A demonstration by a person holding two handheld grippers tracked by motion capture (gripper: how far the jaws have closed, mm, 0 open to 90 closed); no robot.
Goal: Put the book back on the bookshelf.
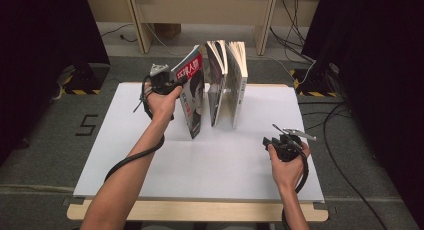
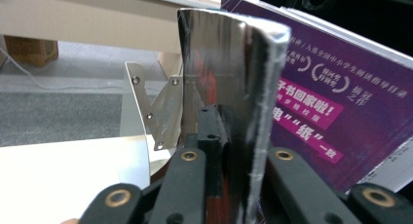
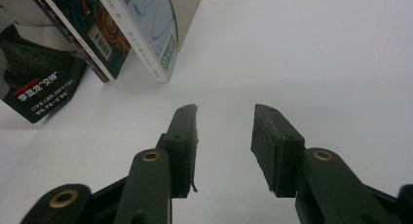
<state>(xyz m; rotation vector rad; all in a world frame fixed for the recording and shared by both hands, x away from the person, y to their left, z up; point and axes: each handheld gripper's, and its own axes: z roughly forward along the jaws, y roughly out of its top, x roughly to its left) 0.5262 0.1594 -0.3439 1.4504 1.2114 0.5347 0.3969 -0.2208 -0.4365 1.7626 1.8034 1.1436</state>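
In the left gripper view the magazine [image 2: 224, 78] hides one of the fingers. The purple book [image 2: 336, 92] runs off the right edge. Its small print is unreadable.

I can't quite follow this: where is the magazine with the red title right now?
In the high view the magazine stands tilted at the left of the row of books on the white table, clamped by the left gripper.

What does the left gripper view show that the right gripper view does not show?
Left gripper view alone: the left gripper shut on the magazine, a metal bookend behind, and a purple book cover.

Right gripper view alone: the right gripper, open and holding nothing, and the lower ends of the standing books.

Both: the white table surface.
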